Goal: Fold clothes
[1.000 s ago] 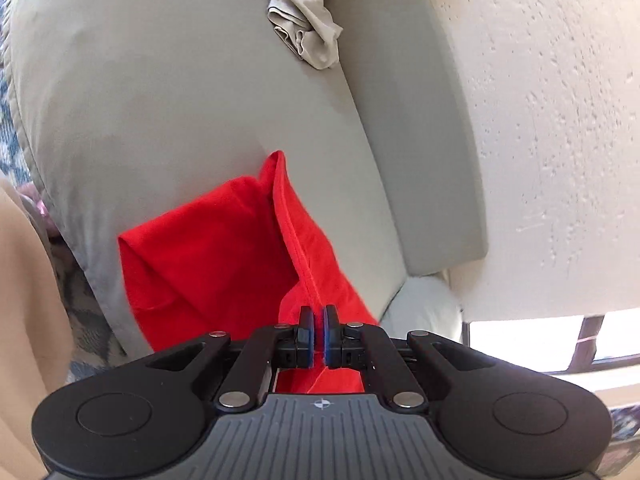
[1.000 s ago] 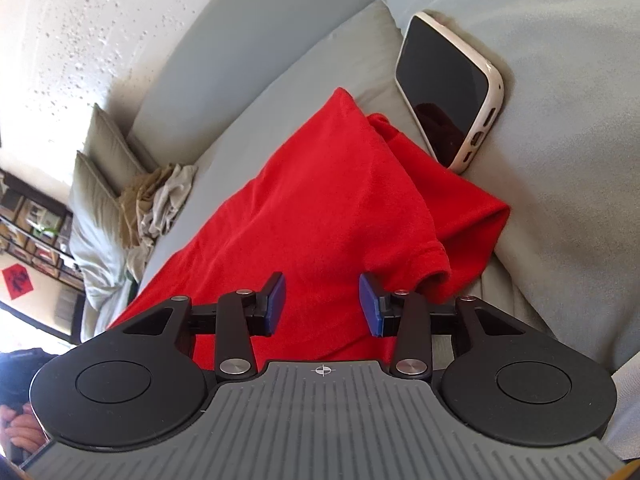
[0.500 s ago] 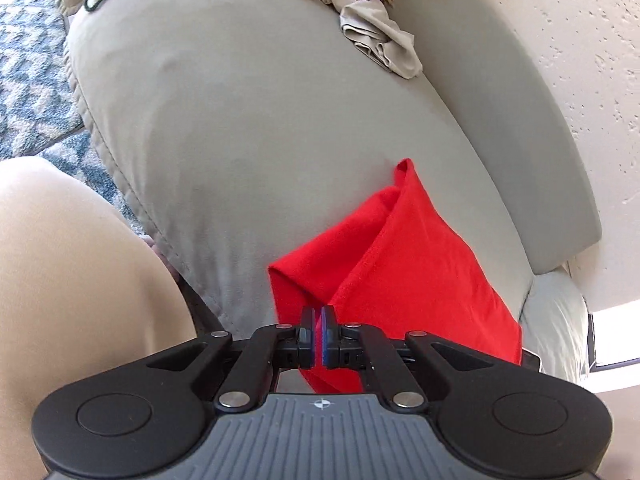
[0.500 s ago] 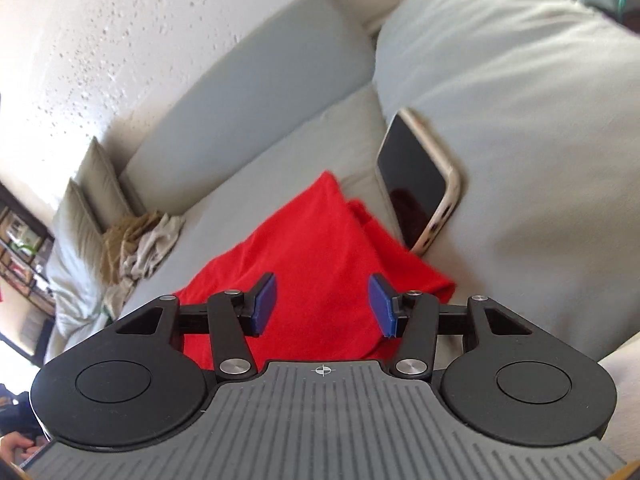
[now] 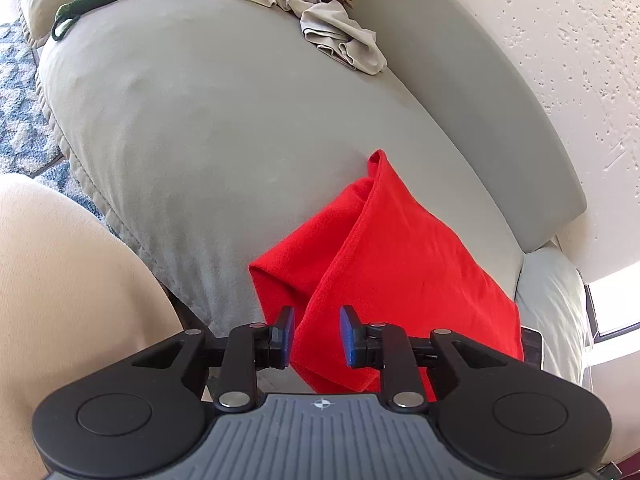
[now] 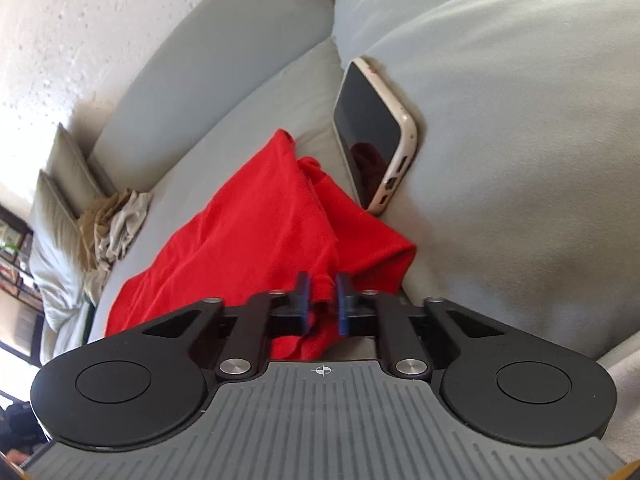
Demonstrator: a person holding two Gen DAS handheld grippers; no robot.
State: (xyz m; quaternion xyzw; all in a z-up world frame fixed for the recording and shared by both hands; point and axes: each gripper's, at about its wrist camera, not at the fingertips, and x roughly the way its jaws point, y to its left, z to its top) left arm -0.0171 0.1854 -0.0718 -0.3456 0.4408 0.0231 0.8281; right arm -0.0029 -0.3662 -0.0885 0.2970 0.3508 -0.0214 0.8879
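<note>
Our left gripper (image 5: 316, 336) has just released the crumpled red cotton garment (image 5: 400, 280); our right gripper (image 6: 321, 304) apparently now pinches its hem, the fold passing across.

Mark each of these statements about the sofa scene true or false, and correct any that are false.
1. The left gripper is clamped shut on the red garment. False: its jaws stand apart, with the cloth lying between them.
2. A phone leans against the cushion beside the red garment. True.
3. The right gripper has its jaws nearly together, with red cloth between them. True.
4. The crumpled beige clothes lie on top of the red garment. False: they sit apart from it, far along the sofa.
5. The phone's screen is lit. False: it is dark.
</note>
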